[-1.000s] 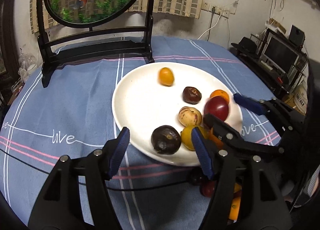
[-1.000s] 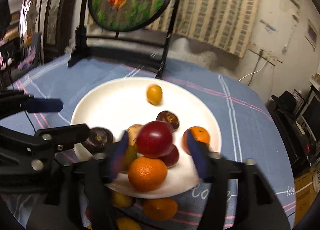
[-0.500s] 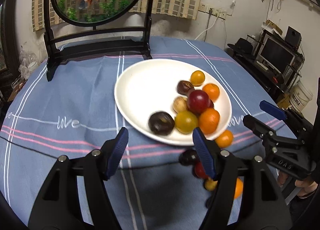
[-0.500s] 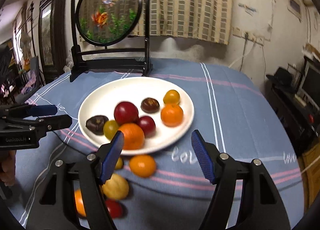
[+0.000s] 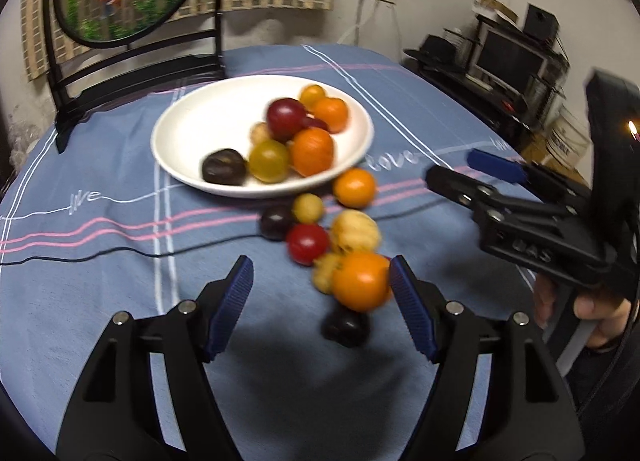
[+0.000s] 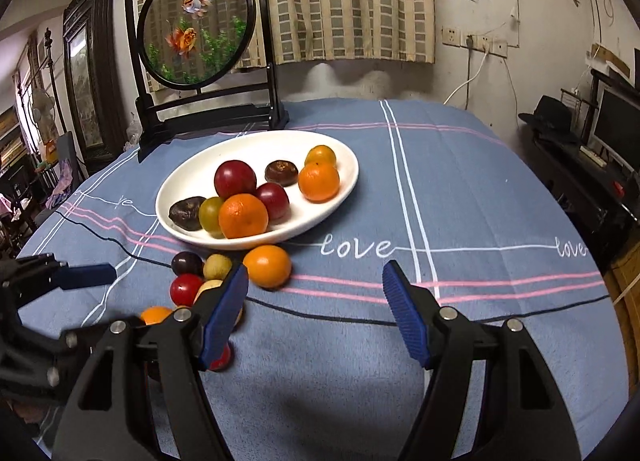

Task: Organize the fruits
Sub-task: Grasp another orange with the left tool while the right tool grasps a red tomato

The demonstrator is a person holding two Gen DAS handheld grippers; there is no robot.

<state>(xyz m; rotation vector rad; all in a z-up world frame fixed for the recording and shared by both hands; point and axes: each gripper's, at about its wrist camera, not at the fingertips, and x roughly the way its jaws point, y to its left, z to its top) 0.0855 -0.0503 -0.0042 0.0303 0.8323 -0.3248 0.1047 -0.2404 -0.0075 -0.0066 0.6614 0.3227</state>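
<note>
Several fruits sit on our plate [image 6: 344,185]; a cluster [image 5: 320,237] waits on the cloth; our left gripper [image 5: 320,301] is opening with nothing clamped, our right gripper [image 6: 316,301] gapes empty.

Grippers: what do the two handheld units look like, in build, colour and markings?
Both are black plastic clamp-style frames with silver rivets. The left gripper and right gripper carry ribbed blue fingertip pads. The right unit's side shows embossed lettering, too blurred to read. No sleeve is visible.
</note>
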